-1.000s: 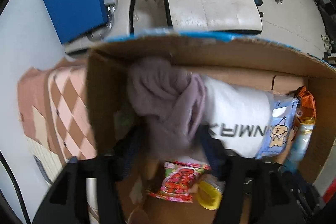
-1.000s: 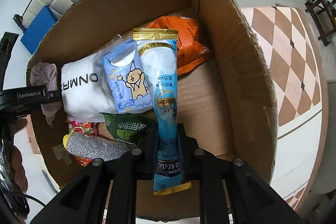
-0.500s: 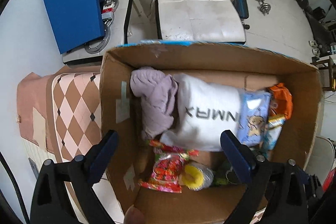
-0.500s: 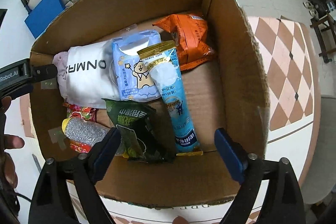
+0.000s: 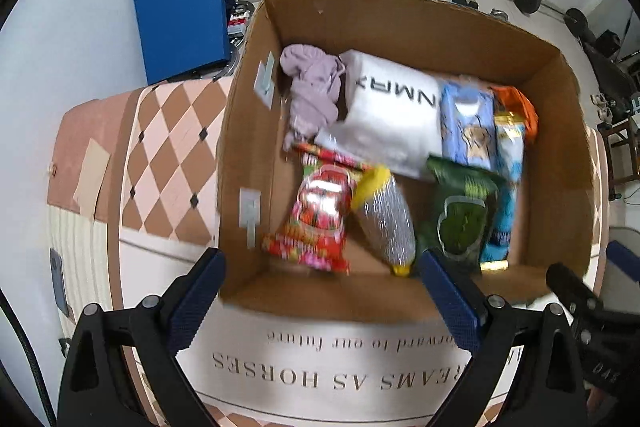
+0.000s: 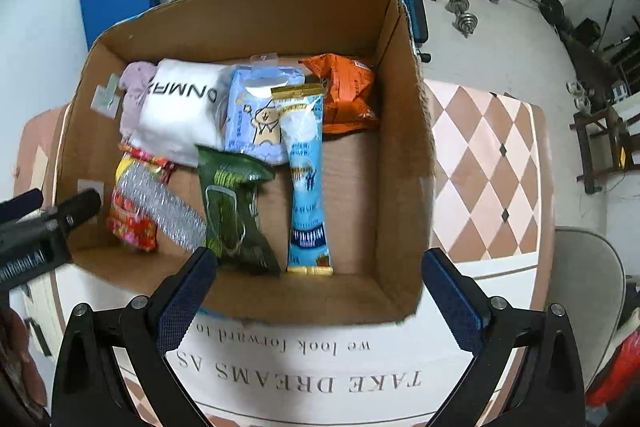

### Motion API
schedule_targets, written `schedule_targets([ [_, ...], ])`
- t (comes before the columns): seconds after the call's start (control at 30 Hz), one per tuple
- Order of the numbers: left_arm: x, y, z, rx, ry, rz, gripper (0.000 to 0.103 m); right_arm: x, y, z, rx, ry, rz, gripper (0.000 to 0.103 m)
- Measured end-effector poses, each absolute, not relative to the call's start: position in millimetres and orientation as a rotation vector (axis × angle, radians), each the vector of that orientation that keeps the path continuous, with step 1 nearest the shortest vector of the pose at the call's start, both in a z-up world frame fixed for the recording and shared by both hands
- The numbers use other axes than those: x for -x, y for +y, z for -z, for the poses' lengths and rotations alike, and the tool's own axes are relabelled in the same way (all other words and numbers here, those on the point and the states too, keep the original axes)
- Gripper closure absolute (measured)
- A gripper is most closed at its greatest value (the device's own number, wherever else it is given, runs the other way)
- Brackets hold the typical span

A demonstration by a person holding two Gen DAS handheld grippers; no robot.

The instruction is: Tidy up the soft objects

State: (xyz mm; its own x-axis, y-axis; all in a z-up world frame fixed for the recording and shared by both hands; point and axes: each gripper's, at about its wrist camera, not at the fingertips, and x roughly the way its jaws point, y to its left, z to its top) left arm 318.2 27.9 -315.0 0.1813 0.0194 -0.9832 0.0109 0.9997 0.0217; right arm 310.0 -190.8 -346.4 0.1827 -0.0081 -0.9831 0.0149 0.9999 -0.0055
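— Cardboard box [image 6: 400, 155] fills both views, sitting on the checkered tablecloth [image 6: 484, 163]. What's inside?

— White folded garment [image 6: 180, 115] at the back, lilac cloth [image 5: 312, 91] tucked just beside it in the corner. Then the long blue packet [image 6: 306, 183], dark green pouch [image 6: 234, 211], orange bag [image 6: 348, 95], red snack pack [image 5: 324, 215] and silver tube [image 5: 384, 219], all lying flat.

— And the claws?

— Left gripper [image 5: 320, 291] is spread wide over the near wall, gripping nothing. Right gripper [image 6: 320, 287] likewise wide apart, empty, above the box's near edge.
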Motion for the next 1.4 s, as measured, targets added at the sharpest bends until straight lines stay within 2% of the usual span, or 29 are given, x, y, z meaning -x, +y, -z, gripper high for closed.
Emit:
schedule_targets([
  [0.17,-296,26,301,-0.028,1.357,0.004,0.004,-295,-188,333,0.006,1.369,0.024,0.0],
  [0.37,-277,25,262,-0.01,1.281,0.009,0.004,-279,-190,309,-0.004,1.323,0.028,0.0],
  [0.83,-162,8,139,0.024,1.059,0.051,0.004,-158,-208,179,-0.037,1.084,0.013,0.0],
  [1.1,-111,13,98,0.05,1.018,0.056,0.004,-92,-207,115,-0.034,0.98,-0.01,0.0],
  [1.4,-73,21,66,0.051,0.964,0.043,0.004,-37,-201,78,-0.013,0.925,-0.026,0.0],
])
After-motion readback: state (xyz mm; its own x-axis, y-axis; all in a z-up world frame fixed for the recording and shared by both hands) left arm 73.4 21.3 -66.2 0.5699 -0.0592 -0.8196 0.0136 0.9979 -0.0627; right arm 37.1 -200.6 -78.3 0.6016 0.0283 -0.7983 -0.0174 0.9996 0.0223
